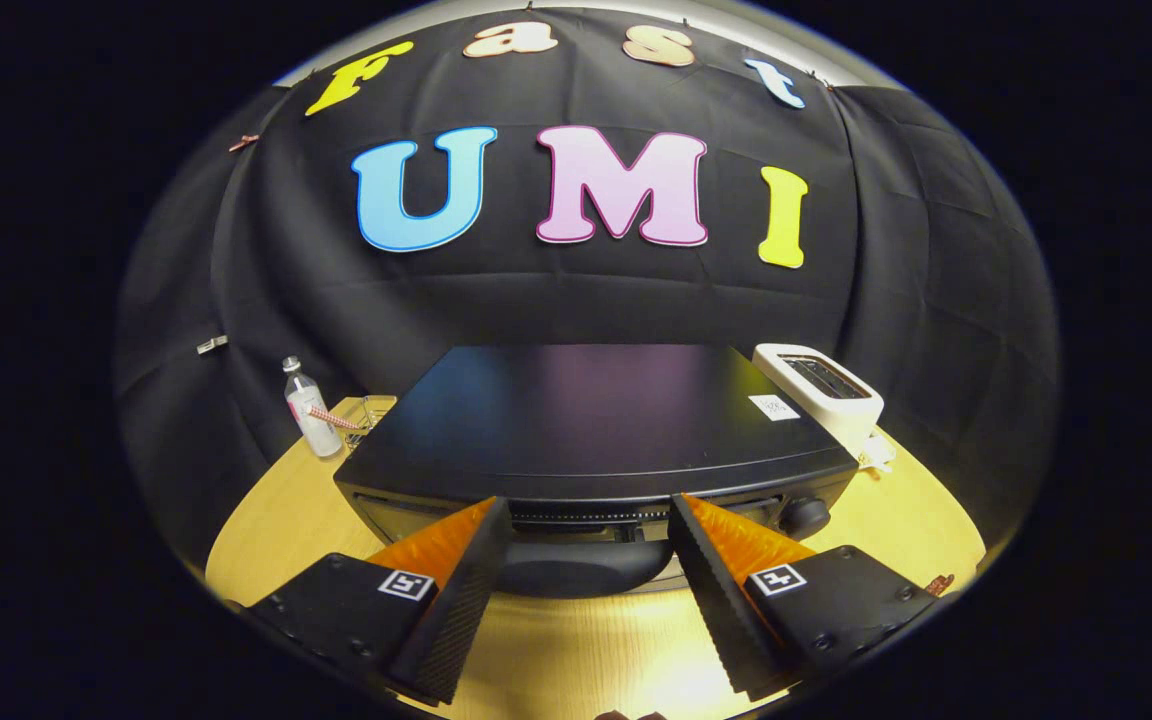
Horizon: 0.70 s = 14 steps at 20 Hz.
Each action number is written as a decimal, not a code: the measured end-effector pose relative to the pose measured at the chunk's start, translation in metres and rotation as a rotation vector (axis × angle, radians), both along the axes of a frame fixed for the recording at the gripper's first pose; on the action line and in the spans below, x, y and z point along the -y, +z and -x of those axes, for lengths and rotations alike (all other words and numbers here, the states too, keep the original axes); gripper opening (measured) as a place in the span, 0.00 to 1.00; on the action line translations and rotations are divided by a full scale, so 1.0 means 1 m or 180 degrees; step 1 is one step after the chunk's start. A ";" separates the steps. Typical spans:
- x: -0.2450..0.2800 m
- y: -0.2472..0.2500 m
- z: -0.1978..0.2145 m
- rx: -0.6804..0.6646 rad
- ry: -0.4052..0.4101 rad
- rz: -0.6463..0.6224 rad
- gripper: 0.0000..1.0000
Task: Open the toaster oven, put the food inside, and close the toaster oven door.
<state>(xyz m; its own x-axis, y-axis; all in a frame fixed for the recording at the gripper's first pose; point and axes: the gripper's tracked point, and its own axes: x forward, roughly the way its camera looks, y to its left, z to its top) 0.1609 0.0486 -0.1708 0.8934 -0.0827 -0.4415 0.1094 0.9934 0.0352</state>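
Note:
A black toaster oven (586, 420) stands on the wooden table (276, 520), seen from above its front edge. Its dark rounded door handle (581, 568) lies between my two fingers, low on the front. My gripper (588, 505) is open, its fingertips close against the oven's upper front to either side of the handle, neither pressing on it. A round knob (804, 516) sits on the oven's front right. Whether the door is fully closed I cannot tell. A small brownish thing (626, 715) peeks in at the near table edge, too cut off to identify.
A white slot toaster (821, 392) stands behind the oven's right corner. A clear bottle (310, 408) and a small glass container (368, 412) stand at the back left. A small reddish object (939, 582) lies on the table at the right.

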 end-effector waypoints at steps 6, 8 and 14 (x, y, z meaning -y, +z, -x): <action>-0.003 -0.008 0.033 -0.0064 0.0012 -0.0027 0.98; -0.005 -0.013 0.046 -0.0092 0.0037 -0.0073 0.98; -0.008 -0.033 0.083 -0.0197 0.0095 -0.0021 0.98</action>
